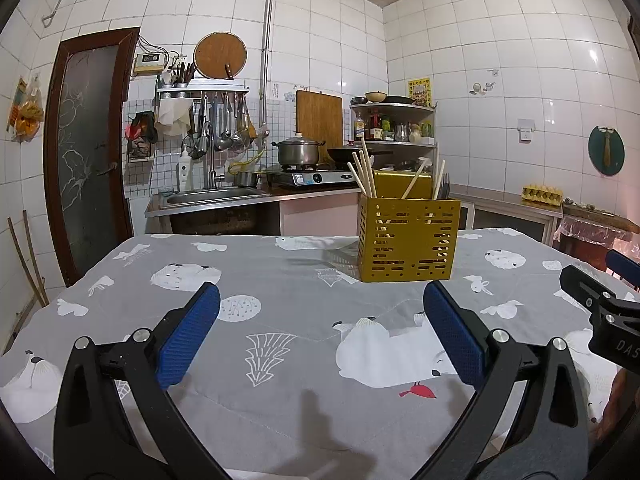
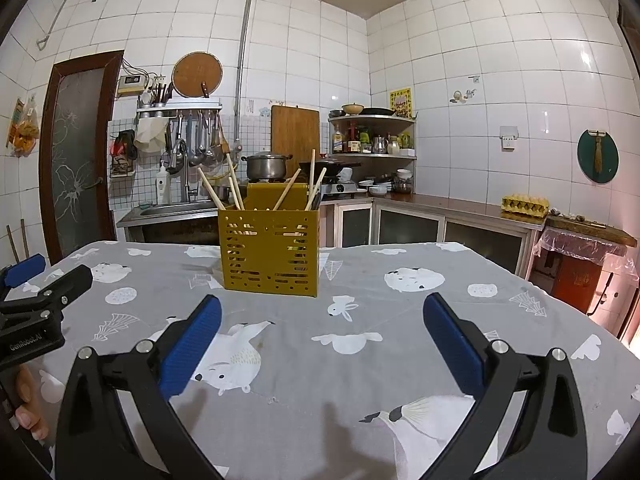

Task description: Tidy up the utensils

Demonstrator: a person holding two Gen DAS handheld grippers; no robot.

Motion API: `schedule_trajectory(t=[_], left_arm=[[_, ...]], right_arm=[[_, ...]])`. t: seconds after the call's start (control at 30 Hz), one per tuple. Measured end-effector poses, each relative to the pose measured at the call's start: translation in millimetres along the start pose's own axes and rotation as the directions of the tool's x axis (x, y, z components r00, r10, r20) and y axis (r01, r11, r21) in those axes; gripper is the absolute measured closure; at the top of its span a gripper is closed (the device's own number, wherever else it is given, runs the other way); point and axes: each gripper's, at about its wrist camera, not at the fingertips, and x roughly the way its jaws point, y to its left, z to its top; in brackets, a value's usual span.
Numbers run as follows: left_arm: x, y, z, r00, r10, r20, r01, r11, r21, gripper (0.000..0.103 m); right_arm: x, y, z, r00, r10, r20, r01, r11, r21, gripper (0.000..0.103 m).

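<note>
We hold the left gripper point(image 1: 320, 330) and the right gripper point(image 2: 322, 330) low over the grey patterned tablecloth point(image 1: 280, 280), both with jaws spread wide and empty, while the yellow slotted utensil holder point(image 1: 408, 238) stands upright further back on the table with wooden chopsticks point(image 1: 364, 172) leaning out of it. We judge the chopsticks light, stiff and a little slippery, best pinched mid-shaft, and the holder light enough to tip. Only the left wrist view shows what looks like fork tines point(image 1: 444, 188) at the holder's right; only the right one shows fingers point(image 2: 28, 412) on a handle
</note>
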Motion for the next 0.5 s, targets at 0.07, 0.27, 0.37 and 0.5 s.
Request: schedule_trajectory(t=[0.07, 0.27, 0.37, 0.5], left_arm=[[-0.6, -1.0, -0.3, 1.000, 0.000, 0.003, 0.000, 1.000, 0.003, 0.005], [-0.7, -1.9, 0.2, 1.000, 0.000, 0.005, 0.000, 1.000, 0.003, 0.005], [-1.5, -2.2, 0.5, 1.000, 0.001, 0.008, -0.001, 1.000, 0.003, 0.005], [-2.1, -2.9, 0.9, 1.000, 0.001, 0.008, -0.001, 1.000, 0.004, 0.005]], right_arm=[[-0.1, -0.2, -0.1, 1.000, 0.000, 0.000, 0.000, 1.000, 0.000, 0.004], [-1.3, -0.6, -0.1, 1.000, -0.001, 0.003, 0.001, 1.000, -0.001, 0.004], [-1.6, -0.6, -0.2, 1.000, -0.001, 0.004, 0.001, 1.000, -0.002, 0.004], [-1.2, -0.5, -0.3, 1.000, -0.001, 0.003, 0.001, 1.000, -0.001, 0.004]])
